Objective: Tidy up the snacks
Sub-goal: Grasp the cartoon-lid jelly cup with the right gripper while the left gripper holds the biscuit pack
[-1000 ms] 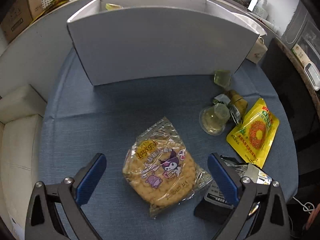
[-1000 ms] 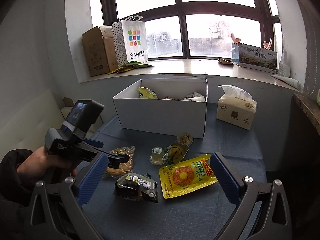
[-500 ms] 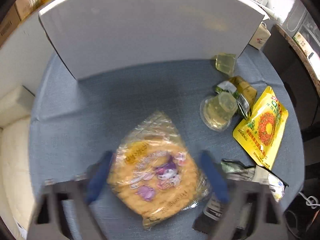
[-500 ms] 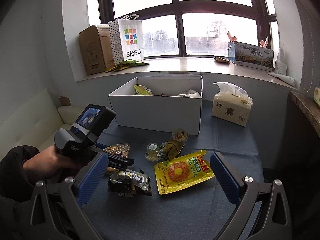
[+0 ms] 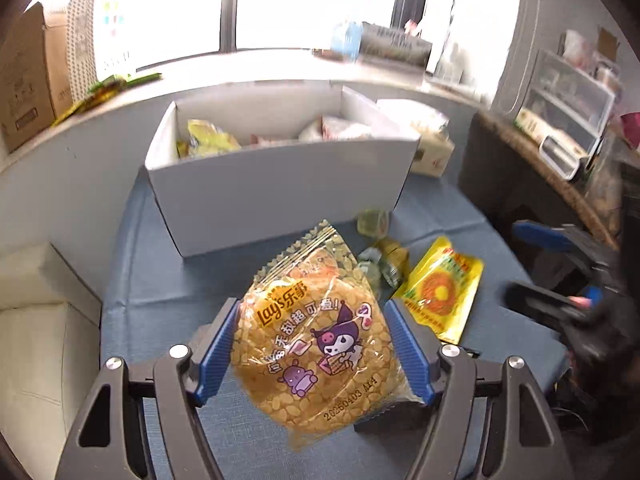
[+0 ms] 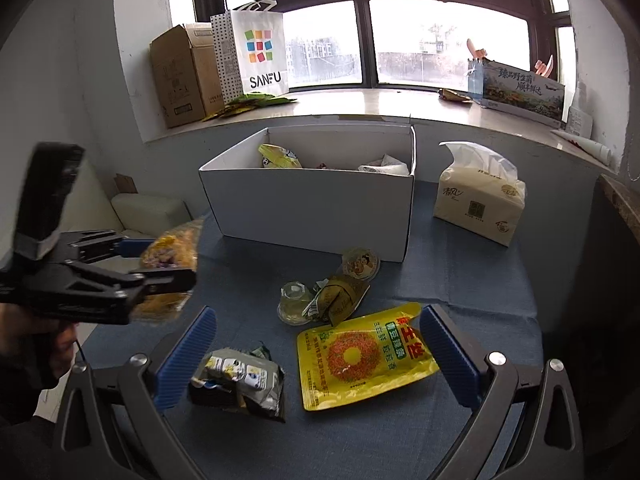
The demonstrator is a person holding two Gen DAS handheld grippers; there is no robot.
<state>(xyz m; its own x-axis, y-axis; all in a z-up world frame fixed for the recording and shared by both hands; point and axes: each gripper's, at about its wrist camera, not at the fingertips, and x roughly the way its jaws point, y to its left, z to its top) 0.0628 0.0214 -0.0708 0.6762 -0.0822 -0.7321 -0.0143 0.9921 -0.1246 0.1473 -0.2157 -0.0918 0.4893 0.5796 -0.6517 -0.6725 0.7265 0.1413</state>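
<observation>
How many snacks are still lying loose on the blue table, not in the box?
5: a yellow pouch, a dark packet near the right gripper, a clear jelly cup, an olive wrapper and a round lidded cup by the box. Others may be hidden.

left gripper (image 5: 314, 354): jaws just closed, clamped on a packet, raised | right gripper (image 6: 316, 356): jaws wide, empty

Large dark-framed window (image 6: 360, 32) with bright overcast daylight, pale stone windowsill (image 6: 360, 104), grey-white walls (image 6: 80, 80), cream sofa (image 5: 36, 360) at left, blue cloth-covered table (image 6: 460, 280), clear drawer unit (image 5: 568, 96) at right
</observation>
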